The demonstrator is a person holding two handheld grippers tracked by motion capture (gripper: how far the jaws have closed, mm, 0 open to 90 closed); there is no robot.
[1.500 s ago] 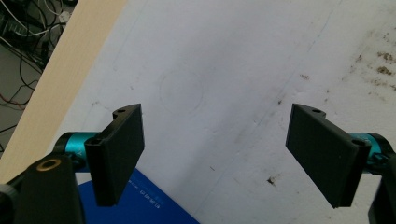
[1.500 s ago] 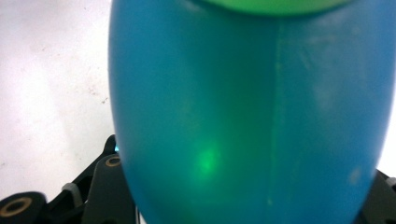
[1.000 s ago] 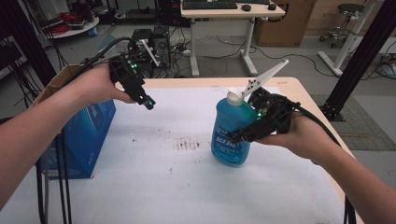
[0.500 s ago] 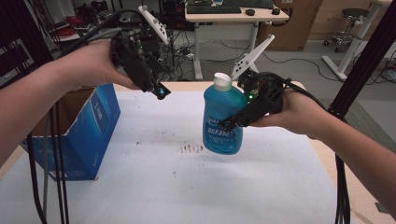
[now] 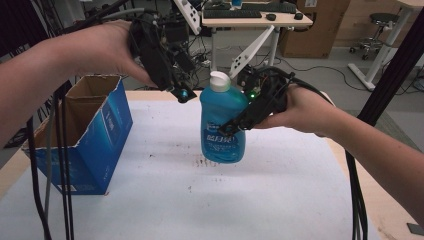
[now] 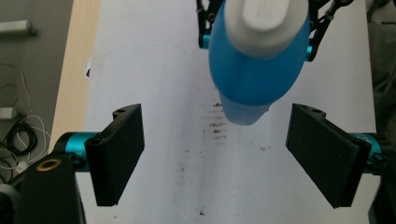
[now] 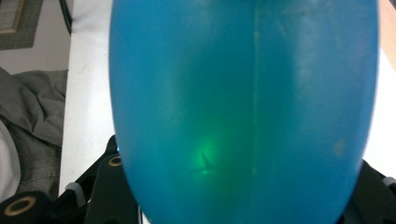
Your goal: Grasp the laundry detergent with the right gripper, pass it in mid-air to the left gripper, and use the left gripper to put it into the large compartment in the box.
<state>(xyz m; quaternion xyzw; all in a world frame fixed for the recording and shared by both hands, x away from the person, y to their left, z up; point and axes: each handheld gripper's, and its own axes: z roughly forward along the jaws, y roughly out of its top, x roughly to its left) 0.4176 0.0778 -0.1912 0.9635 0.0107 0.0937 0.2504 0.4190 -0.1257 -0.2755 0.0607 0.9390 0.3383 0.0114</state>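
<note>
R gripper (image 5: 250, 117) clamps full blue bottle (image 5: 221, 125) off tabletop centre; prob heavy, slick. L gripper (image 6: 219, 154) open above cap (image 6: 264, 21): grab neck.

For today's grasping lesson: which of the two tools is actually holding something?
The right tool, clamped on the blue bottle. The left tool hangs open above the bottle's white cap, gripping nothing.

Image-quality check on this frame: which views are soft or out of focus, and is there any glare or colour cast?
High view: fairly sharp, even room light. Left gripper view: the blue bottle and its white cap look soft, while the left claw, open, is crisp. Right gripper view: the bottle sits so close that it blurs, with a green glow shining through the plastic.
</note>
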